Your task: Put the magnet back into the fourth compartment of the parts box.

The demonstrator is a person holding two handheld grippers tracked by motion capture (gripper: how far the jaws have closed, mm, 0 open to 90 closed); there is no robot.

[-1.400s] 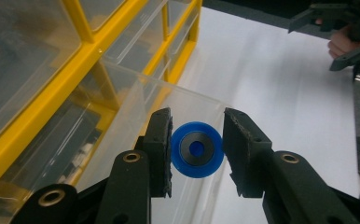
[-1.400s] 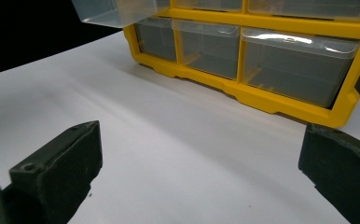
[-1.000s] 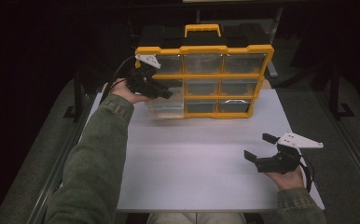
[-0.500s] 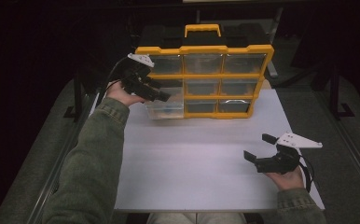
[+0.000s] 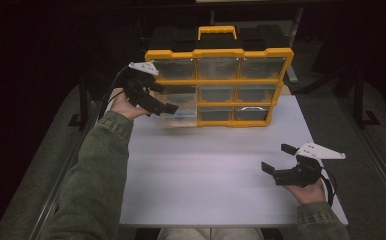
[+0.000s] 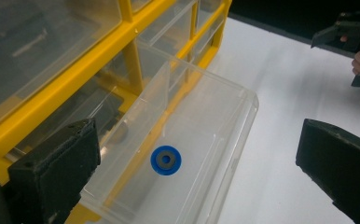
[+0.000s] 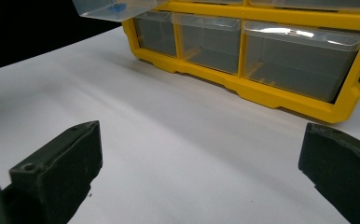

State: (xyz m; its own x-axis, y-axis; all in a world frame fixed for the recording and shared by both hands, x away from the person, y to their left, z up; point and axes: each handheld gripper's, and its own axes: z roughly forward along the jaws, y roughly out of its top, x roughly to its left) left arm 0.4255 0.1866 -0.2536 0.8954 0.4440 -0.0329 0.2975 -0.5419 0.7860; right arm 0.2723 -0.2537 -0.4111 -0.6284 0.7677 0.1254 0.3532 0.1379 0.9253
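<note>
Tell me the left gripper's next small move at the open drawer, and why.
Probably push the clear drawer shut. The left gripper has just been opening and its jaws now stand wide above it, holding nothing; the blue ring lies on the drawer's floor, and the drawer juts out of the yellow organizer.

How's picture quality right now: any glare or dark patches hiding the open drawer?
High view: surroundings black, the open drawer pale and washed against the white table. Left gripper view: sharp, the blue ring clear in the drawer. Right gripper view: glare streak on the lower right drawer.
</note>
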